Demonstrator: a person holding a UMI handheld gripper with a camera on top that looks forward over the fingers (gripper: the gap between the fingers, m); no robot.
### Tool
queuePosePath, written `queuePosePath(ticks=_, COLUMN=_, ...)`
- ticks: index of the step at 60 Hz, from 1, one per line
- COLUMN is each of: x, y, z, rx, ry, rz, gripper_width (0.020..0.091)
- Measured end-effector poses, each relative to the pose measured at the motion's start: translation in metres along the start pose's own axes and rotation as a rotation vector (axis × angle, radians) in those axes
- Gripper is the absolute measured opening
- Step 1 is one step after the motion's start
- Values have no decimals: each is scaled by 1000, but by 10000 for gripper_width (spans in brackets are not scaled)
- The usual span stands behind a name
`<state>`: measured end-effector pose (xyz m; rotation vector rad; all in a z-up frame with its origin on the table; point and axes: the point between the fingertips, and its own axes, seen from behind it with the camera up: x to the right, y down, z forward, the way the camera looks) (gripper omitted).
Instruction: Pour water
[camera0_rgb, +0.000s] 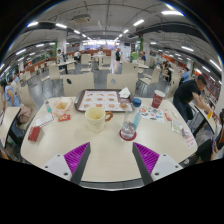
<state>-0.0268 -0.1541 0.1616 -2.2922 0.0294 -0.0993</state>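
Jaws open, empty, well short of bottle (134, 120) on worktop (110, 160) — likely light, slick plastic; best gripped mid-body, gently — cup (95, 119) alongside.

The gripper (110, 158) hovered level with its jaws spread wide apart, both purple pads (75, 156) facing inward, nothing held between them

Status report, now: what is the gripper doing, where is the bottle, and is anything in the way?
Gripper open, empty, over table. Water bottle upright ahead, beside bowl; cup to its left. Path clear.
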Motion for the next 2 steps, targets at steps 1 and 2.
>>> queuePosePath(ticks=1, x=-1, y=-1, z=0, rx=4, ry=1, rz=-3, gripper_width=852)
queuePosePath(ticks=2, x=-2, y=-2, z=-1, rx=6, ry=1, rz=-8, gripper_width=850)
